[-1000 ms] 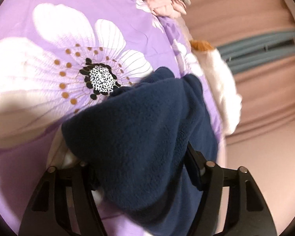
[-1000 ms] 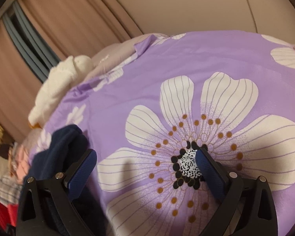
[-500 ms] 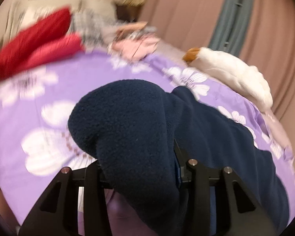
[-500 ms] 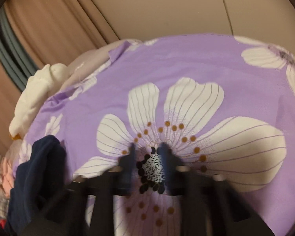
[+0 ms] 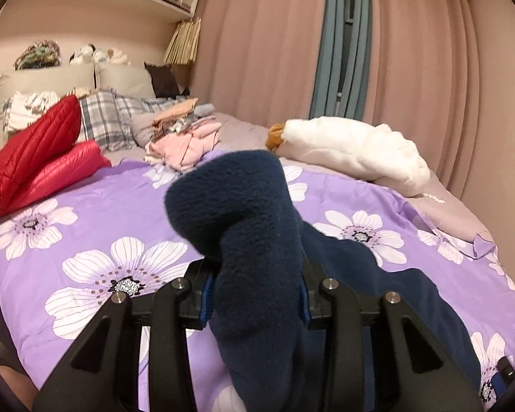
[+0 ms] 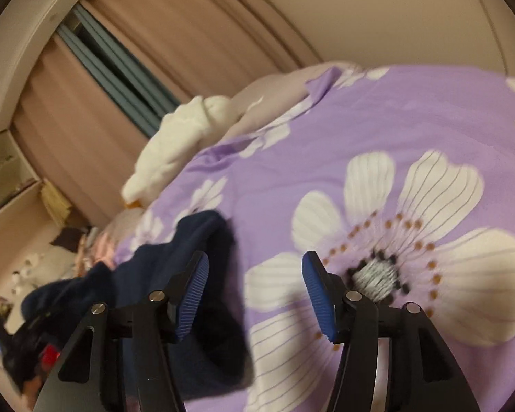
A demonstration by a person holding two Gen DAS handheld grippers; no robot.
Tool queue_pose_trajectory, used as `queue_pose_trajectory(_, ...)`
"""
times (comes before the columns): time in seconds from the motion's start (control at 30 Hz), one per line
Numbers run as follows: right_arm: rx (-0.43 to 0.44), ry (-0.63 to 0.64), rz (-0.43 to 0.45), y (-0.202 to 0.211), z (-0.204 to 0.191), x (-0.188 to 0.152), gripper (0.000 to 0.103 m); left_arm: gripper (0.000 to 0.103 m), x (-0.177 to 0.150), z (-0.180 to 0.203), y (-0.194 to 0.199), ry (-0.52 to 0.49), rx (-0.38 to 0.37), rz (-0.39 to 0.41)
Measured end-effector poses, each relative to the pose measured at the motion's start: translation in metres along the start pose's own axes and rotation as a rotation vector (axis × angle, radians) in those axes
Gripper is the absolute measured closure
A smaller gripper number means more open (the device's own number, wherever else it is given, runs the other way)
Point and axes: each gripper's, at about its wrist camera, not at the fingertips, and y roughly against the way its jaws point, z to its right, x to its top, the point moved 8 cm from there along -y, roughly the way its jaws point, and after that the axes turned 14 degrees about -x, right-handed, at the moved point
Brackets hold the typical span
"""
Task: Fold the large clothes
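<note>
A navy fleece garment [image 5: 254, 240] is bunched between the jaws of my left gripper [image 5: 254, 295], which is shut on it and holds it above the purple flowered bedspread [image 5: 86, 213]. The rest of the garment trails down to the right over the bed. In the right wrist view the same navy fleece [image 6: 189, 274] lies on the bedspread [image 6: 412, 120] at the lower left. My right gripper [image 6: 254, 295] is open and empty, its blue pads [image 6: 190, 295] just right of the fleece edge.
A red puffer jacket [image 5: 34, 158] lies at the bed's left. A pile of pink clothes [image 5: 185, 140] and plaid pillows [image 5: 110, 120] sit at the head. A white plush toy [image 5: 353, 151] lies along the curtain side and also shows in the right wrist view [image 6: 178, 144].
My left gripper has lifted and tilted up with the fleece, so its view swung from the bedspread to the room. My right gripper closed briefly, reopened and moved closer to the fleece.
</note>
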Motion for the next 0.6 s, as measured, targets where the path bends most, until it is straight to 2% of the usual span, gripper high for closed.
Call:
queue_pose_trajectory(0.07,-0.029,0.065,-0.012,-0.003,-0.009,-0.007,0.049,0.067,0.002,0.019,0.006,-0.051,-0.012,0.022)
queue_pose_trajectory(0.13,-0.074,0.133,-0.005,-0.007,-0.017,-0.012,0.061,0.070,0.003,0.039,0.007,-0.096,-0.047,0.035)
queue_pose_trajectory(0.2,-0.071,0.161,-0.044,-0.011,-0.020,-0.021,0.063,0.071,0.000,0.060,0.008,-0.129,-0.095,0.028)
queue_pose_trajectory(0.27,-0.055,0.163,-0.077,-0.016,-0.025,-0.030,0.063,0.076,-0.006,0.078,0.007,-0.140,-0.159,0.006)
queue_pose_trajectory(0.3,-0.057,0.164,-0.088,-0.019,-0.027,-0.033,0.063,0.084,-0.012,0.093,0.005,-0.145,-0.241,-0.031)
queue_pose_trajectory(0.37,-0.083,0.158,-0.102,-0.025,-0.026,-0.036,0.063,0.084,-0.026,0.106,0.000,-0.155,-0.298,-0.106)
queue_pose_trajectory(0.4,-0.091,0.151,-0.110,-0.028,-0.023,-0.037,0.063,0.081,-0.031,0.106,0.000,-0.170,-0.271,-0.113)
queue_pose_trajectory(0.47,-0.094,0.125,-0.139,-0.032,-0.016,-0.037,0.063,0.077,-0.033,0.095,0.004,-0.177,-0.209,-0.080)
queue_pose_trajectory(0.5,-0.088,0.115,-0.146,-0.033,-0.014,-0.036,0.063,0.062,-0.032,0.089,0.005,-0.162,-0.196,-0.073)
queue_pose_trajectory(0.53,-0.082,0.111,-0.150,-0.033,-0.013,-0.036,0.063,0.052,-0.031,0.078,0.005,-0.127,-0.186,-0.070)
queue_pose_trajectory(0.6,-0.085,0.123,-0.149,-0.032,-0.012,-0.034,0.063,0.052,-0.027,0.052,0.002,-0.023,-0.174,-0.086)
